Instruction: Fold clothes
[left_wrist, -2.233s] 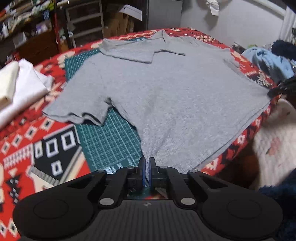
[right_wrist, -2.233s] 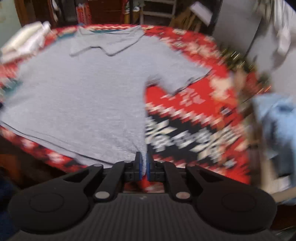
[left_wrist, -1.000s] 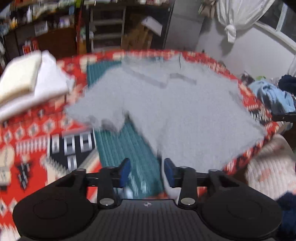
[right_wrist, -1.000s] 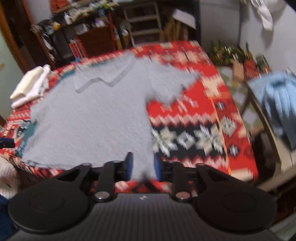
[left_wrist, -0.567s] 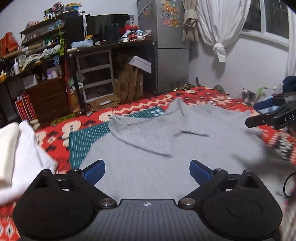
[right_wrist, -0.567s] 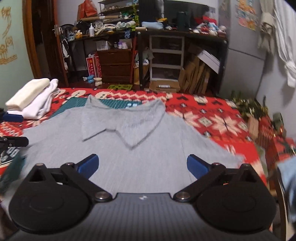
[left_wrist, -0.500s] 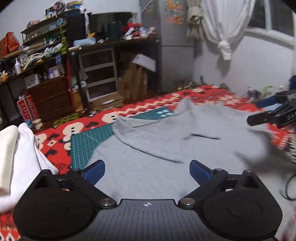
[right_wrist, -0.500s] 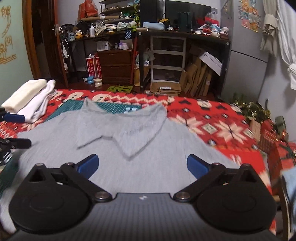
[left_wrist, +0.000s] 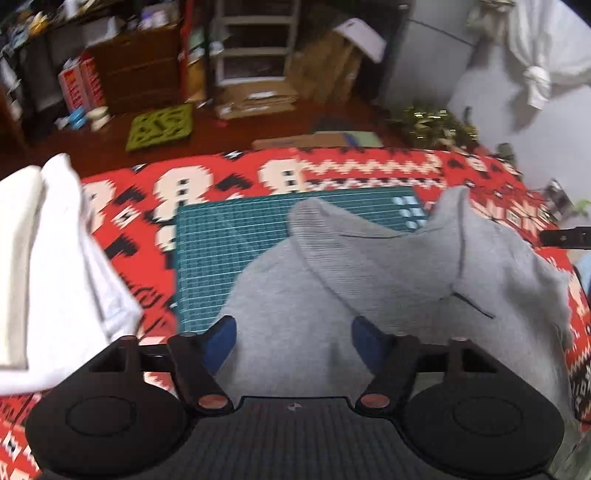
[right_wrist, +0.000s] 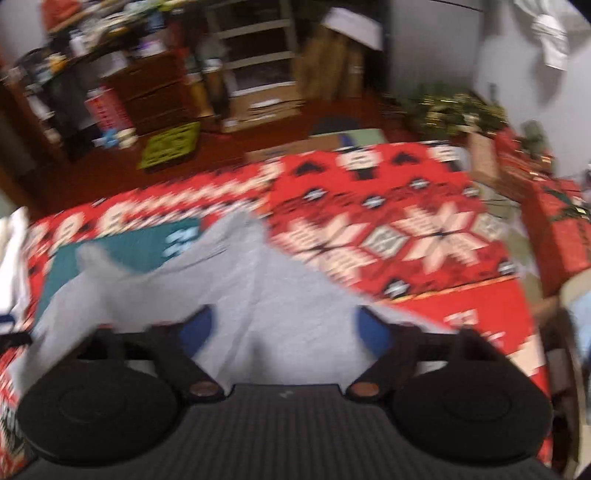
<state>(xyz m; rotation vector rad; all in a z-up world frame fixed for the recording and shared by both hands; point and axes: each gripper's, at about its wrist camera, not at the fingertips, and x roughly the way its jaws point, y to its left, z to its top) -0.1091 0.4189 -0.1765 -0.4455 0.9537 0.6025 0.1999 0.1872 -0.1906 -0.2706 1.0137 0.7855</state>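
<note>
On the red patterned blanket (left_wrist: 332, 170) in front of you lies the grey polo shirt (left_wrist: 388, 280), its collar end draped over the green cutting mat (left_wrist: 229, 240) that sits on the blanket under it. Your left gripper (left_wrist: 293, 338) hangs over the shirt's shoulder area with its blue pads (left_wrist: 221, 338) set apart and closing — grey cloth shows between them, but the pads do not press on it. Your right gripper (right_wrist: 284, 332) is likewise over the shirt, near its other shoulder, jaws apart and closing, with fabric in the gap and no pinch visible; that view is badly blurred. To your left, a stack of folded white cloth (left_wrist: 44, 280) rests on the blanket just beside the mat, apart from the shirt. Beyond the far edge of the blanket you see a dark floor with a green mat (left_wrist: 160, 127), flattened cardboard boxes (left_wrist: 258, 99) leaning near a shelf unit (left_wrist: 255, 40), and a wooden drawer chest (left_wrist: 136, 74) — what the drawers or shelves hold cannot be made out. A knotted white curtain (left_wrist: 535, 77) hangs at the right wall.
</note>
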